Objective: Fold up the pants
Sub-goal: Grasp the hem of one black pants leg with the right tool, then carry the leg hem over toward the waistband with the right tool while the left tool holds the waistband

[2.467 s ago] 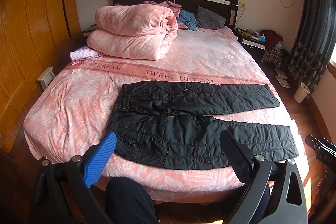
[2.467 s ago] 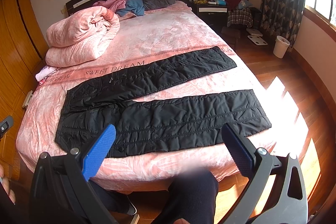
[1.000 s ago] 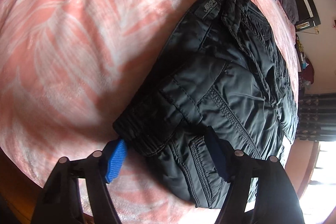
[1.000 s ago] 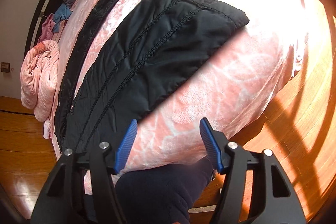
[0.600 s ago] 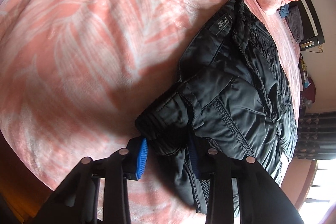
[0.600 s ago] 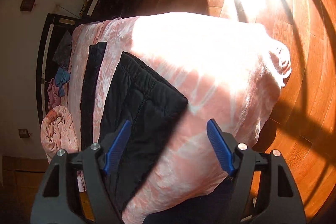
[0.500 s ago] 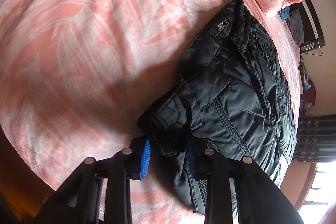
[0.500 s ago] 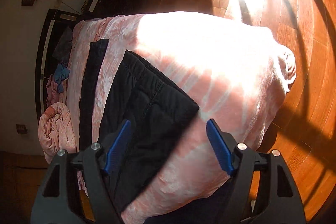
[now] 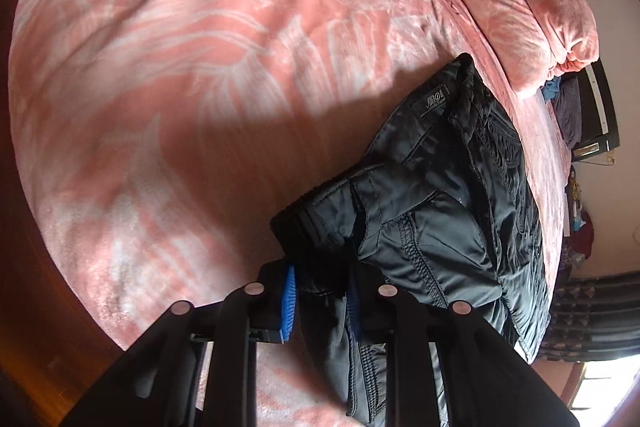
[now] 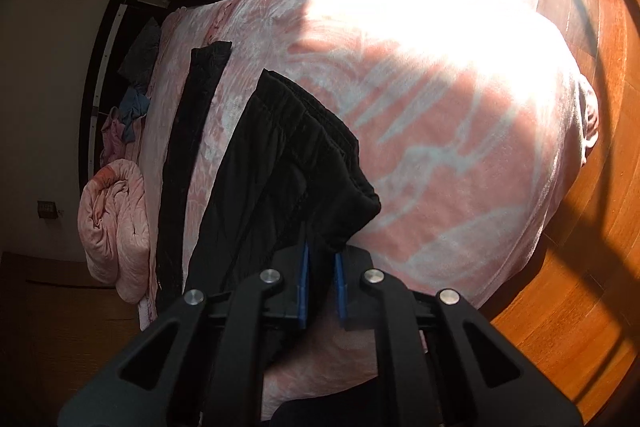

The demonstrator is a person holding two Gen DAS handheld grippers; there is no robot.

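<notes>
- the left hand-held gripper, wide open a second ago around the waistband corner of the black pants, is closing with that corner bunched between its blue pads.
- the right hand-held gripper, open beside the near leg's hem half a second ago, has clamped onto the hem corner.
- both pinched corners are now gathered and raised off the bed.

Left tool: black rigid frame of angled struts with cut-out openings; four round silver screw heads across the top; two flat fingers faced with ribbed blue pads.

Right tool: same black strutted frame, four silver screw heads, blue pads on black fingers.

Person: dark navy clothing at the lower edge of the right wrist view.
</notes>
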